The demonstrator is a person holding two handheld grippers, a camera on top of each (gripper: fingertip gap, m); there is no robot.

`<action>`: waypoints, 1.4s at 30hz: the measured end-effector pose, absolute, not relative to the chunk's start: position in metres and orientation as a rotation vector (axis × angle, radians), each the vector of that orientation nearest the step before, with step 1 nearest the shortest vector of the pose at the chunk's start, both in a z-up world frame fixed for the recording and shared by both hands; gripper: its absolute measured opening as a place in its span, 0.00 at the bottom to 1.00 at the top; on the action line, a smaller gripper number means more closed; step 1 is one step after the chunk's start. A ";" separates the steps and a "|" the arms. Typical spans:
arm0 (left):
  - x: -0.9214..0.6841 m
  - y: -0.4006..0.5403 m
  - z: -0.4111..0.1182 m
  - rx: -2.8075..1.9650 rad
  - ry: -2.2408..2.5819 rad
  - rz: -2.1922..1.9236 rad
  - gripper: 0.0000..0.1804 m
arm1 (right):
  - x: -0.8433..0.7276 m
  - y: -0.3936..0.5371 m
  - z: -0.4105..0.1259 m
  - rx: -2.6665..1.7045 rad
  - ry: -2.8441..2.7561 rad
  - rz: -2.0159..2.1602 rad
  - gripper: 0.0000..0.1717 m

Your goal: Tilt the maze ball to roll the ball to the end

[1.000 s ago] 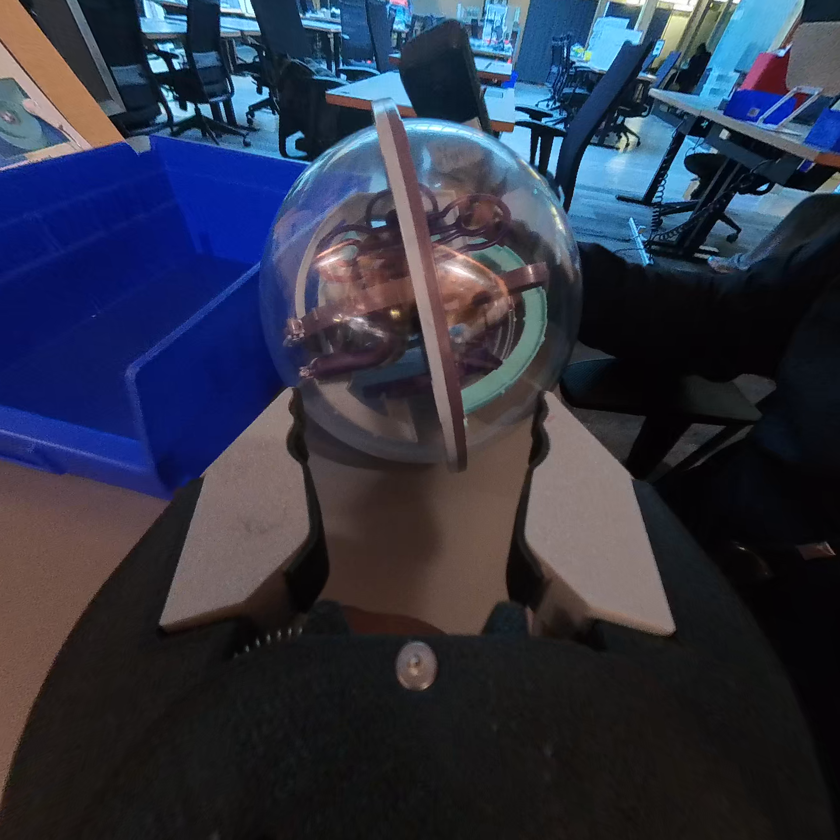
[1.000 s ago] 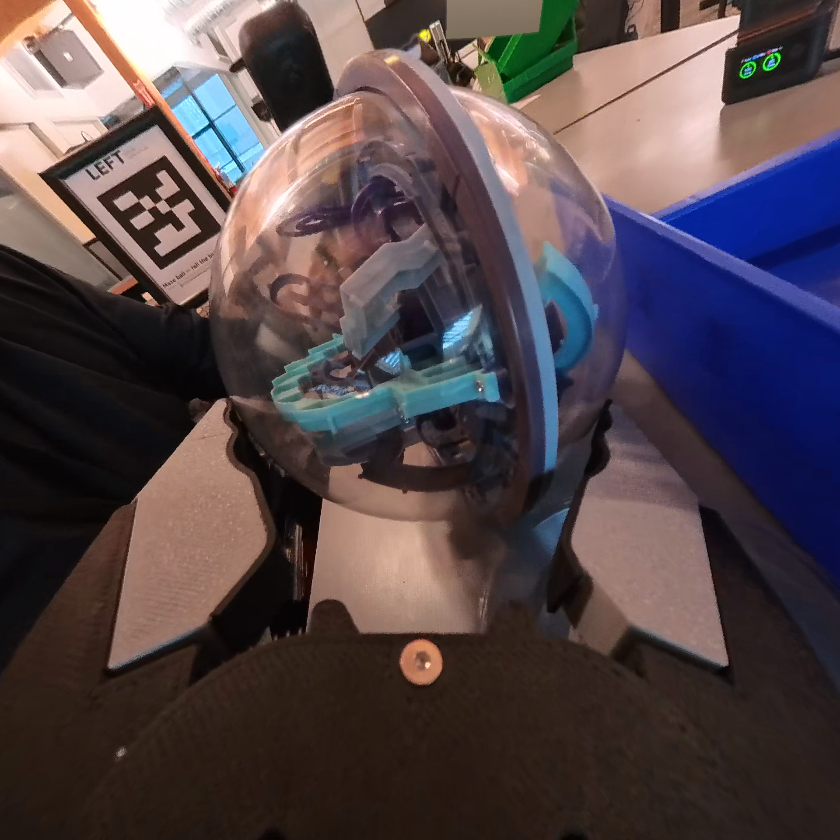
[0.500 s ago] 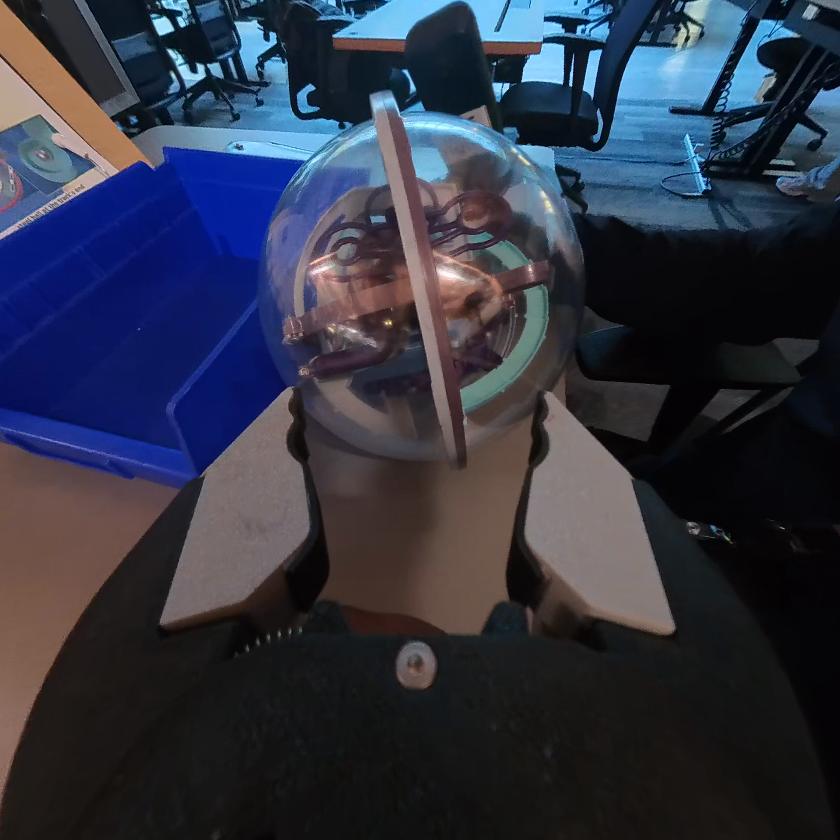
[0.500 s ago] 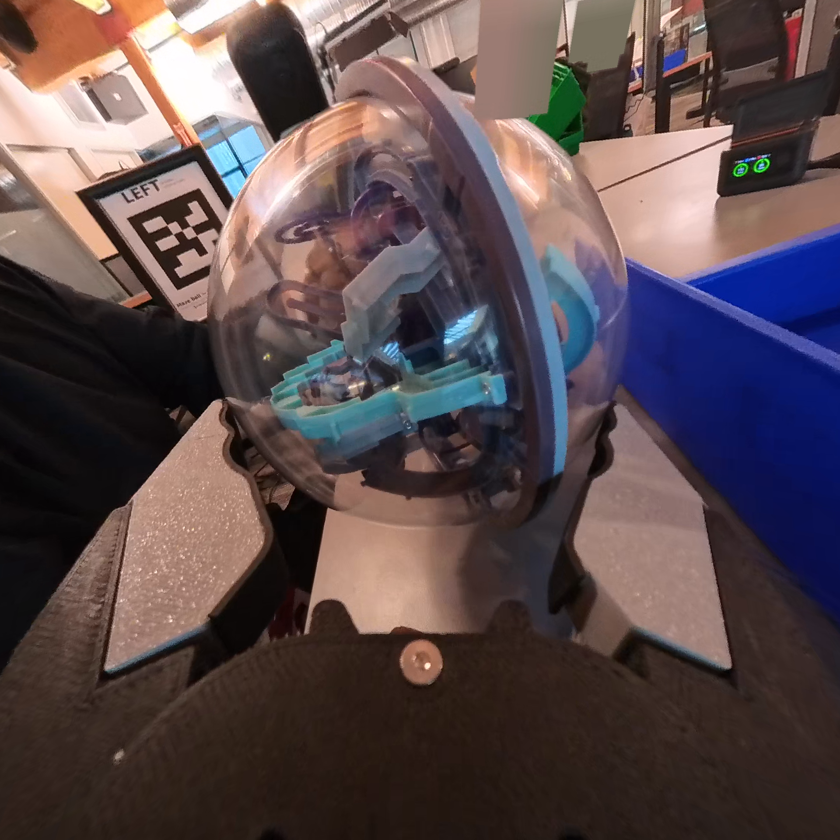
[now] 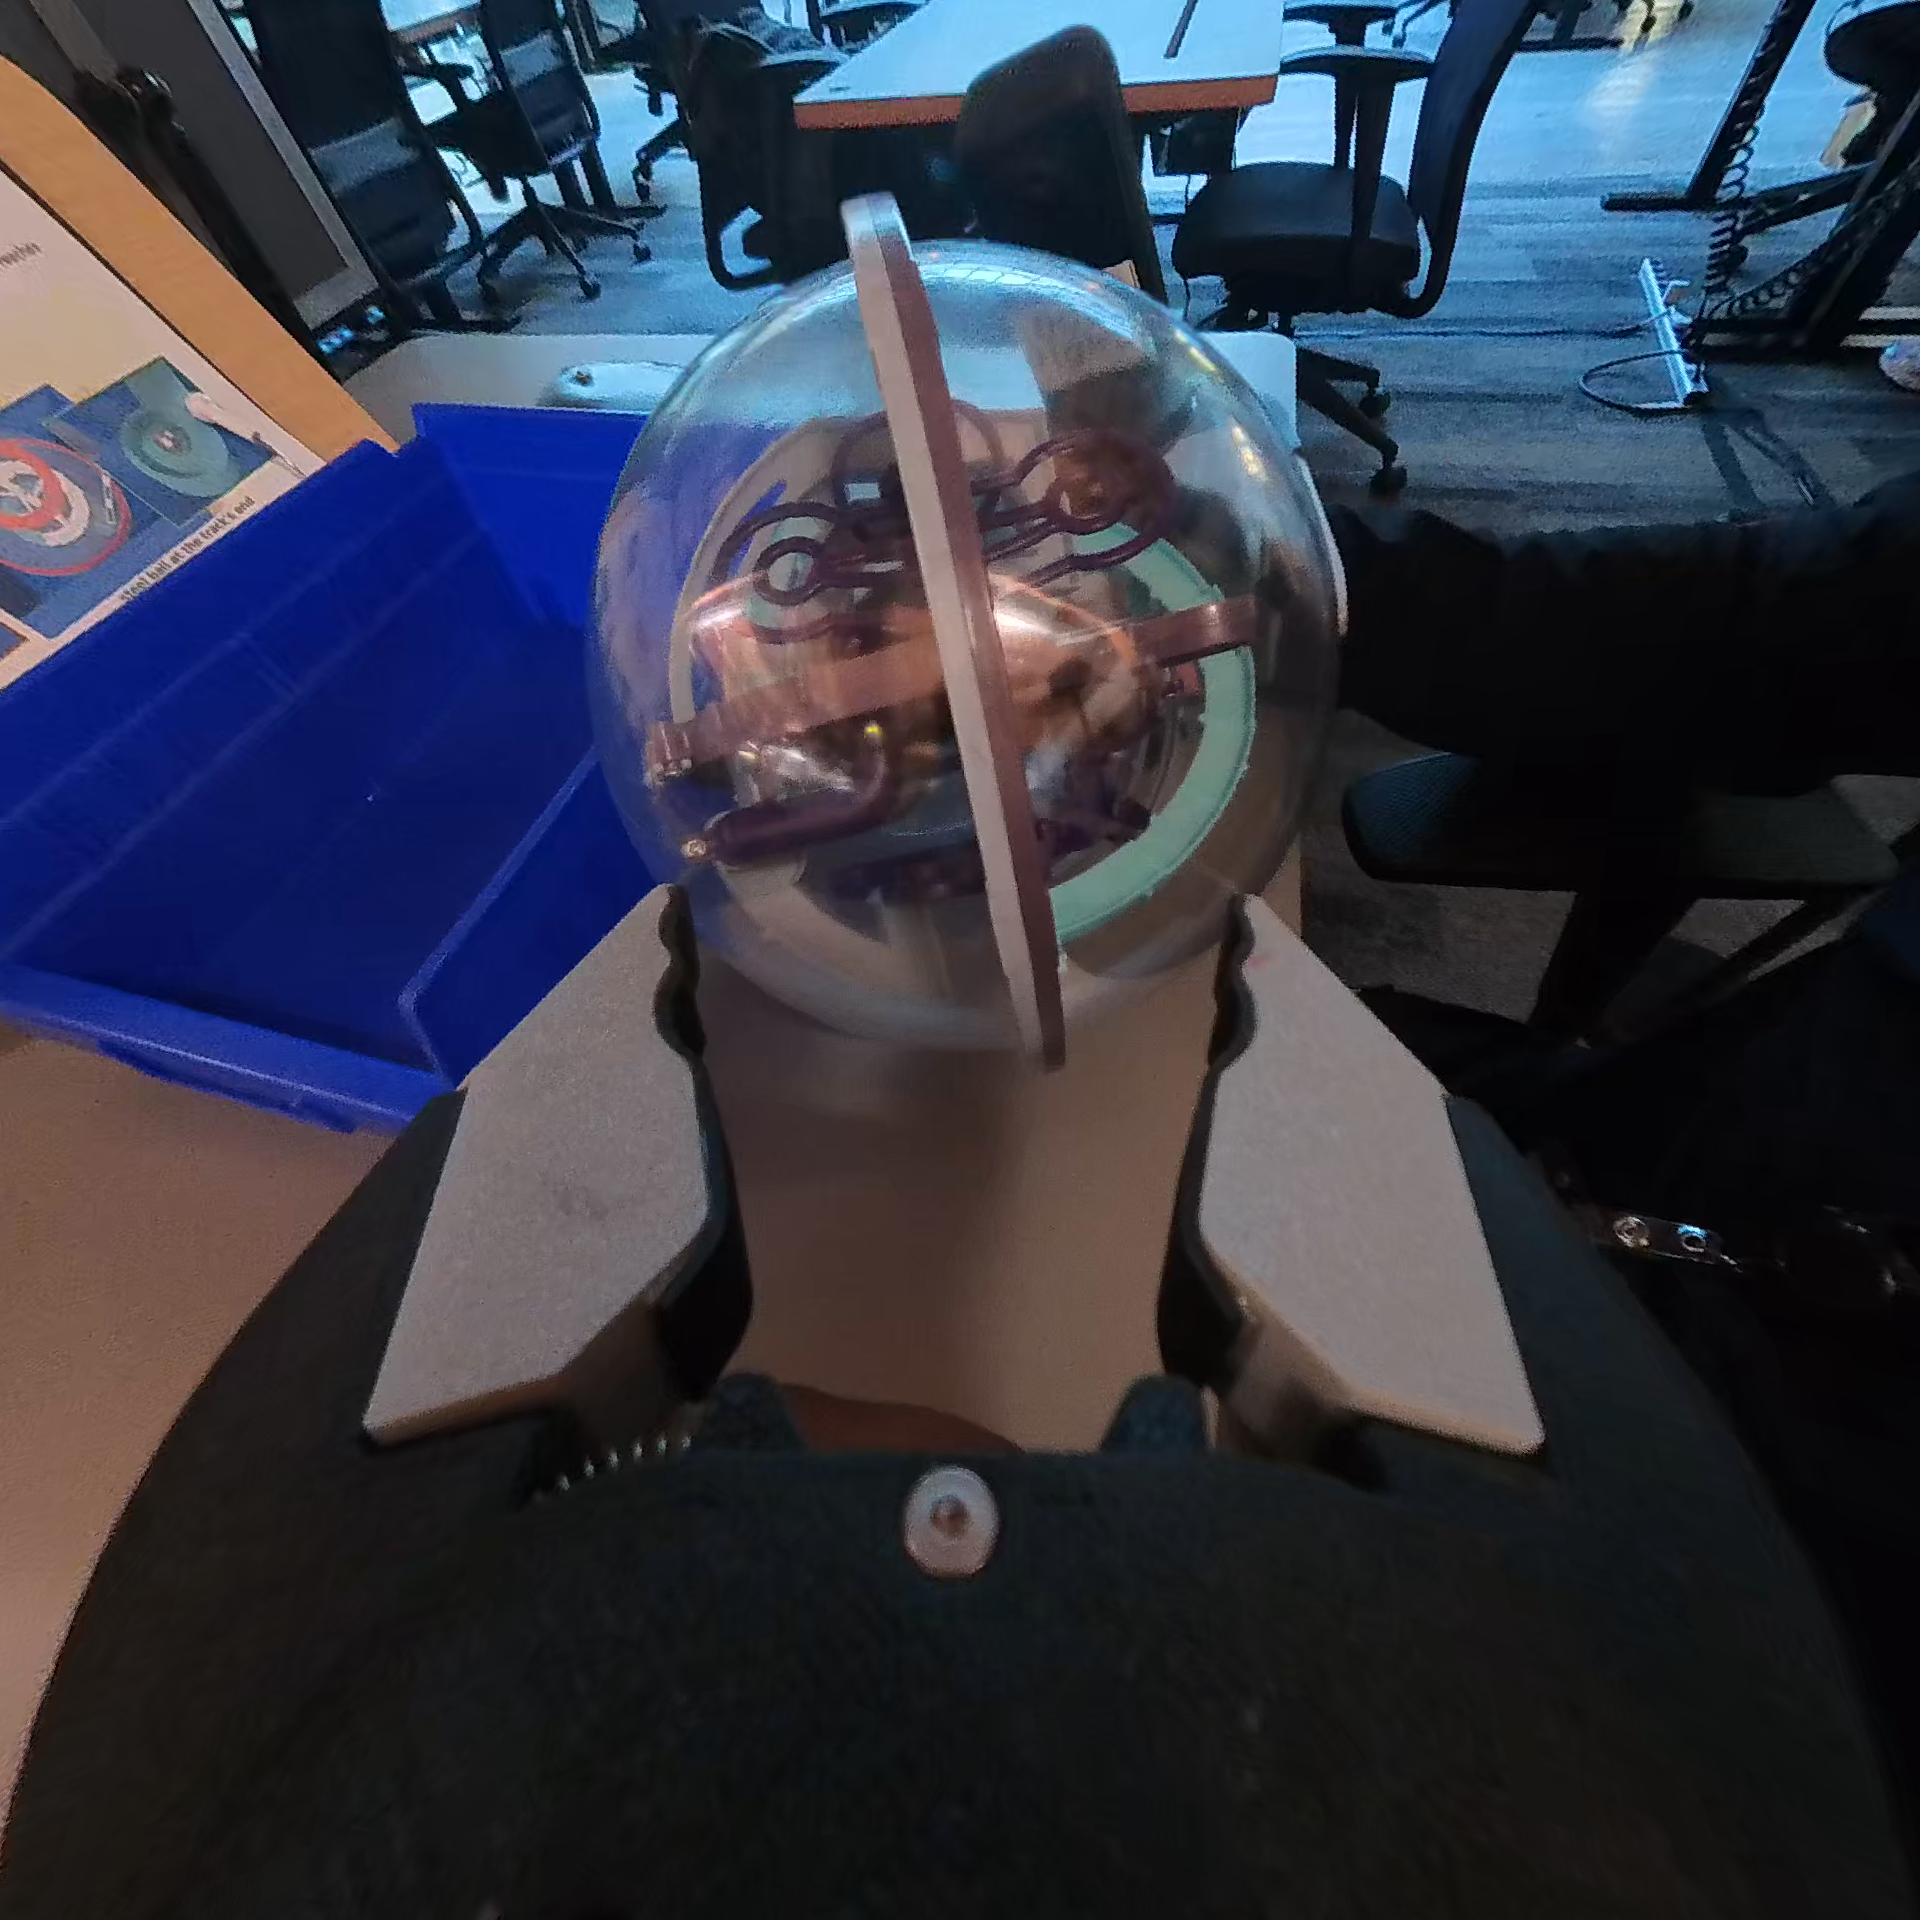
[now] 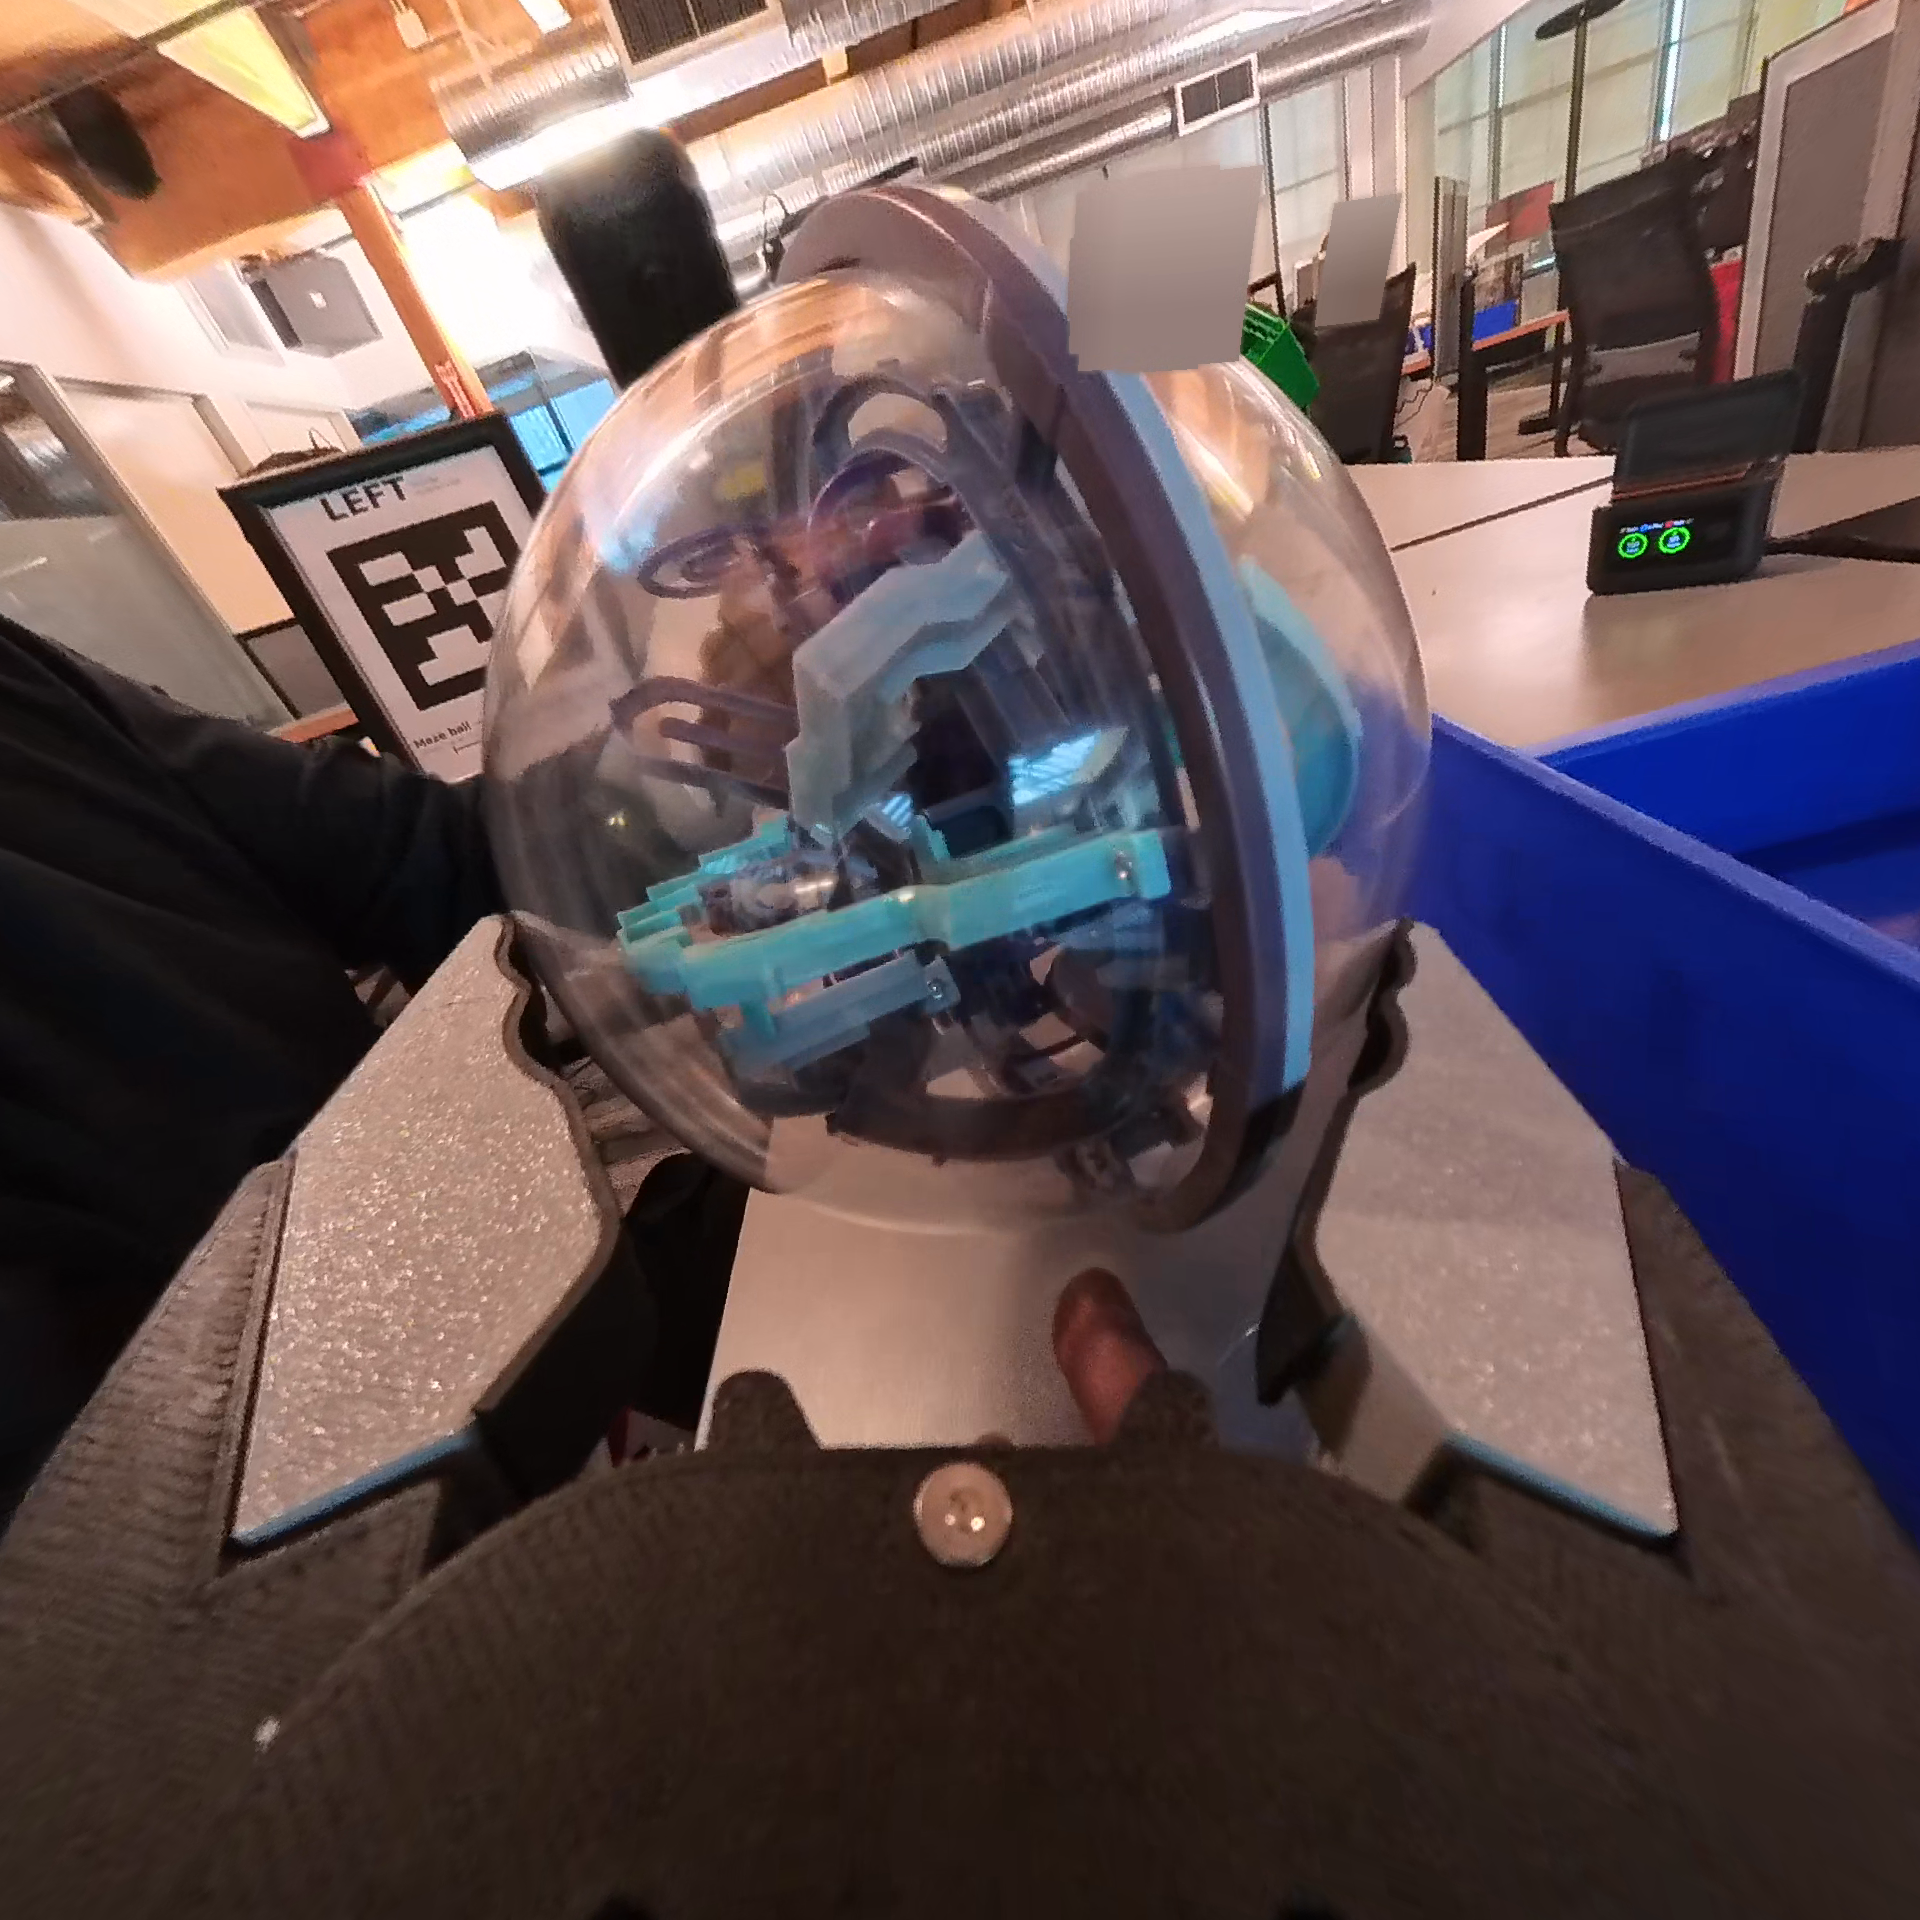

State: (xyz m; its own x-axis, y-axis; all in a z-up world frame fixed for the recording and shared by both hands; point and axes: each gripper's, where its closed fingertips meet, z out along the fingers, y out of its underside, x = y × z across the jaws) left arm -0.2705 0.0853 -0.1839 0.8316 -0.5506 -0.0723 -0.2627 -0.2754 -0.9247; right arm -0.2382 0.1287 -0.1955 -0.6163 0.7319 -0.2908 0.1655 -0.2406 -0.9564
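Clear plastic maze ball [image 5: 961, 634] with purple-grey equator rim and coloured tracks inside, raised above the tabletop [image 5: 156, 1226] beside a blue plastic bin [image 5: 260, 748]. Clamped from opposite sides: left gripper [image 5: 956, 925] and right gripper [image 6: 961, 997], fingers [image 6: 520, 997] pressed against its lower shell. Small steel ball: cannot tell where.

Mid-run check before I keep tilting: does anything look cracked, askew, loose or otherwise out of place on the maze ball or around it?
Nothing stands out. The maze ball looks intact, its clear shell closed at the rim band, gripped by the left gripper and right gripper. The blue bin sits beside it on the table.
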 end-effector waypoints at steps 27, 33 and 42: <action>-0.267 0.085 -0.185 -1.852 0.691 -0.160 0.54 | -0.240 0.126 -0.198 -0.990 -1.634 1.804 0.91; -0.264 0.085 -0.179 -1.841 0.712 -0.119 0.54 | -0.237 0.126 -0.188 -0.926 -1.578 1.810 0.91; -0.263 0.084 -0.177 -1.823 0.715 -0.111 0.54 | -0.237 0.125 -0.186 -0.911 -1.574 1.810 0.91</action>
